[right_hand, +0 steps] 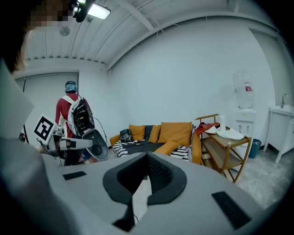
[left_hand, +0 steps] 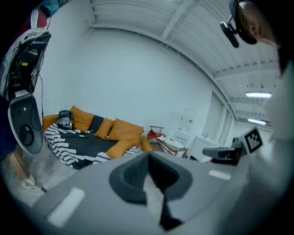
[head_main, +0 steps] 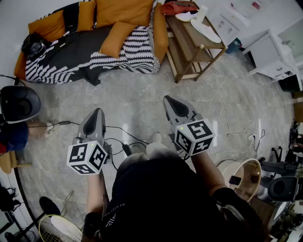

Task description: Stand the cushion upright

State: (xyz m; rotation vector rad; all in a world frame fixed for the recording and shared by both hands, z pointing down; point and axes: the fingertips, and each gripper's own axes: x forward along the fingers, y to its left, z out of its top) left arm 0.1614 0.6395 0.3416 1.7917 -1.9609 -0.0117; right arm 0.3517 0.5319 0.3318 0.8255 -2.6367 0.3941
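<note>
An orange cushion (head_main: 115, 38) lies slanted on the sofa seat (head_main: 75, 47), over a black-and-white striped throw; it also shows as the cushion (left_hand: 120, 148) and the cushion (right_hand: 171, 148) in the gripper views. Other orange cushions (head_main: 124, 10) lean upright against the sofa back. My left gripper (head_main: 98, 112) and right gripper (head_main: 171, 100) hover side by side over the marble floor, well short of the sofa, both pointing toward it. The left gripper (left_hand: 149, 158) is shut and holds nothing. The right gripper (right_hand: 148, 158) has its tips together and is also empty.
A wooden shelf cart (head_main: 194, 42) stands right of the sofa, with a white cabinet (head_main: 272, 56) further right. Cables (head_main: 118, 137) run across the floor between the grippers. A black bag (head_main: 33, 45) lies on the sofa's left end. A person with a backpack (right_hand: 69, 119) stands at the left.
</note>
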